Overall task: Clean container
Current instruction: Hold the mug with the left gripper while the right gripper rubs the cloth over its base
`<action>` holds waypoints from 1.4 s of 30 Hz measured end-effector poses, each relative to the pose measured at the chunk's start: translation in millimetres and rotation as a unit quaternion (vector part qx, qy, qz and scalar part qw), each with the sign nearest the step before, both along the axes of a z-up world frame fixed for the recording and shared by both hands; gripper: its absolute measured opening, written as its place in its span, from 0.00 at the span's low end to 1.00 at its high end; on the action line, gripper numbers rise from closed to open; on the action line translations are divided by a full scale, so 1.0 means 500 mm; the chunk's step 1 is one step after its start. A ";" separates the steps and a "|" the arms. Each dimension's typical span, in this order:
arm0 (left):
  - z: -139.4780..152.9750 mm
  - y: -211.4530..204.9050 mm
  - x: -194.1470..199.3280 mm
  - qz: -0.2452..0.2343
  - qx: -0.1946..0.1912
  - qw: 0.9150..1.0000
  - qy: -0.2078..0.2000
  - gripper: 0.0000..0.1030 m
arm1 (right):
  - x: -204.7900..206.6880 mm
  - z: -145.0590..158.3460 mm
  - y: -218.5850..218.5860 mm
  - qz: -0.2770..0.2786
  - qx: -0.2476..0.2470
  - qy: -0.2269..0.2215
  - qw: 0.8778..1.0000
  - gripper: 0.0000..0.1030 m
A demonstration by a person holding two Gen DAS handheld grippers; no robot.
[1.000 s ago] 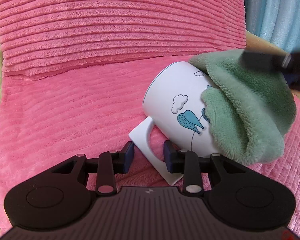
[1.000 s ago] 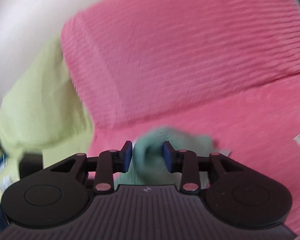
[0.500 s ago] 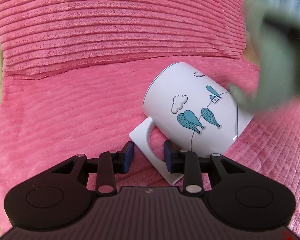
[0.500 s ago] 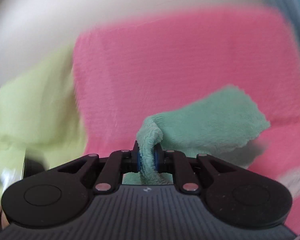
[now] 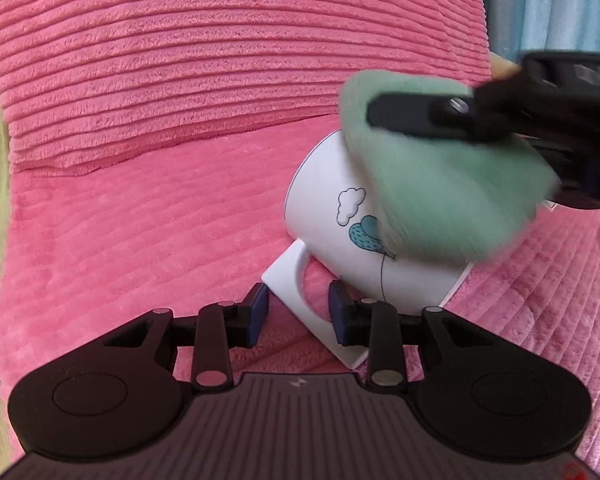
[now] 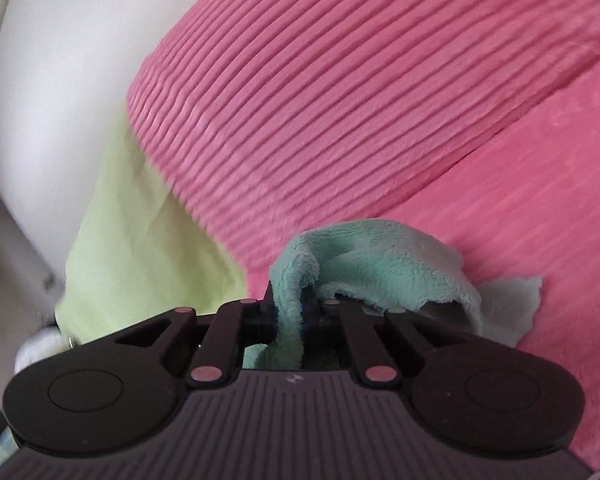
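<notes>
While the right claw (image 6: 291, 312) pinches the cloth (image 5: 440, 184) to wipe the mug (image 5: 328, 216), the left claw (image 5: 296, 312) straddles its handle (image 5: 304, 280), jaws apart, steadying it.

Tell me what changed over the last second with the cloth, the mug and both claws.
The right claw, open around the green cloth a second ago, shut on it, lifted it off the mug, and has now brought it back over the mug's upper side. The mug has not moved: it lies tilted on the pink blanket, its handle between the open left claw pads.
</notes>
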State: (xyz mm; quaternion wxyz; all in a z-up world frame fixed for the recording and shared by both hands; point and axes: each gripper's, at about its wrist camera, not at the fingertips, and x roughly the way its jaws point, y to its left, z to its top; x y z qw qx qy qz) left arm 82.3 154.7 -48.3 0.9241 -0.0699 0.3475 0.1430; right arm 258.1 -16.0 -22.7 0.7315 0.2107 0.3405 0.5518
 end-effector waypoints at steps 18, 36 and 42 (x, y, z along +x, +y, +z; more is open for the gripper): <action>0.000 0.003 -0.003 -0.006 0.002 1.000 0.000 0.37 | 0.080 -0.089 -0.031 -0.078 -0.109 0.035 0.990 0.08; 0.010 0.007 -0.014 -0.026 -0.010 1.000 0.010 0.39 | -0.154 0.122 0.018 0.164 -0.229 -0.218 0.934 0.08; 0.007 -0.003 -0.011 -0.035 0.015 0.999 0.013 0.40 | -0.197 0.136 0.168 0.338 -0.370 -0.303 0.810 0.05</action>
